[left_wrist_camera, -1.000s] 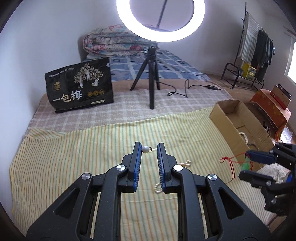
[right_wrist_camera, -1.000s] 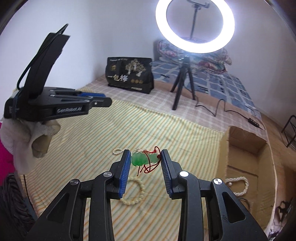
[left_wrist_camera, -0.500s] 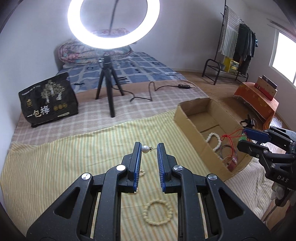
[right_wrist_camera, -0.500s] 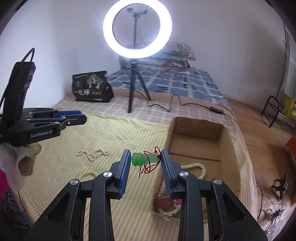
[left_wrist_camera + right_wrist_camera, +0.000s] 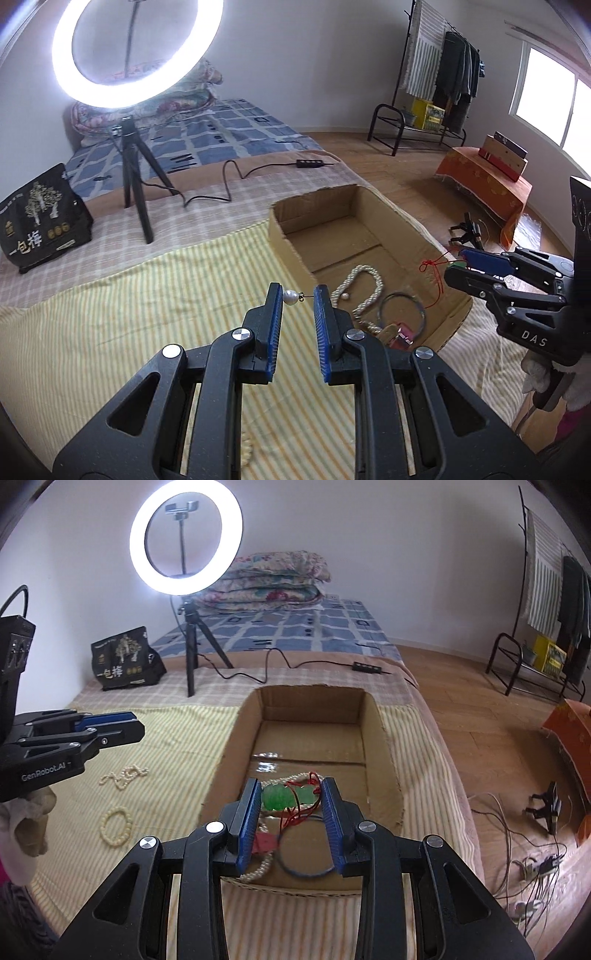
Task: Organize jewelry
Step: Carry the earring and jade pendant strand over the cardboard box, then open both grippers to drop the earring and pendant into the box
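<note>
My left gripper (image 5: 298, 295) is shut on a pearl earring (image 5: 290, 297) and holds it above the striped cloth, just left of the cardboard box (image 5: 284, 225). My right gripper (image 5: 289, 794) is shut on a green jade pendant (image 5: 286, 795) with a red cord and holds it over the near end of the box (image 5: 380, 738). Inside the box lie a pearl necklace (image 5: 364, 290), a dark bangle (image 5: 402, 308) and a small pink item (image 5: 400, 332). The right gripper also shows in the left wrist view (image 5: 461, 266), the left gripper in the right wrist view (image 5: 129, 725).
A pearl chain (image 5: 123, 775) and a beaded bracelet (image 5: 114, 823) lie on the yellow striped cloth (image 5: 166, 746). A ring light on a tripod (image 5: 186, 565), a black bag (image 5: 125, 661) and a cable stand behind the box. The bed edge drops to the floor on the right.
Both grippers have swung right toward the cardboard box, each still holding its piece. The right gripper has moved from above the cloth to above the box's near end.
</note>
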